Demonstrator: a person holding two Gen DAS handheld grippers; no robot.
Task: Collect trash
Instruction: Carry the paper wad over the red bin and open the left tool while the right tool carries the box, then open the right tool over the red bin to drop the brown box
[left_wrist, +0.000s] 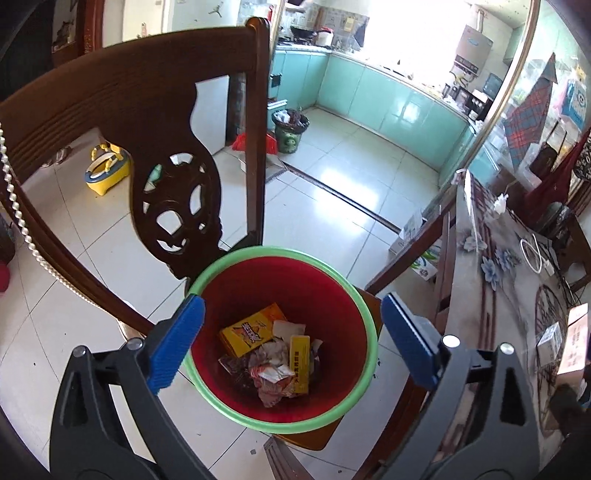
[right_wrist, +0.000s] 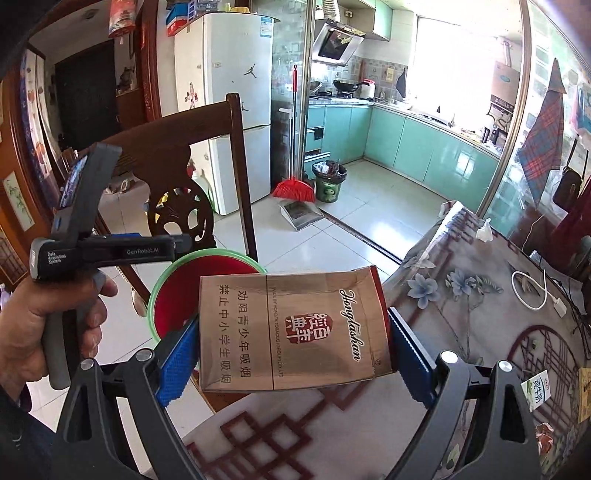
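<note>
The left gripper (left_wrist: 291, 332) hangs wide and empty over the part-filled bin (left_wrist: 364, 314), while the right gripper (right_wrist: 293, 354) clamps a cigarette pack (right_wrist: 295, 328) not yet dropped in.

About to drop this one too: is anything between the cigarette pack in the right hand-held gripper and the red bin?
Nothing solid blocks it. The cigarette pack sits clamped in the right hand-held gripper near the red bin, whose mouth is open. The left hand-held gripper hangs open over that mouth and could crowd the drop.
</note>
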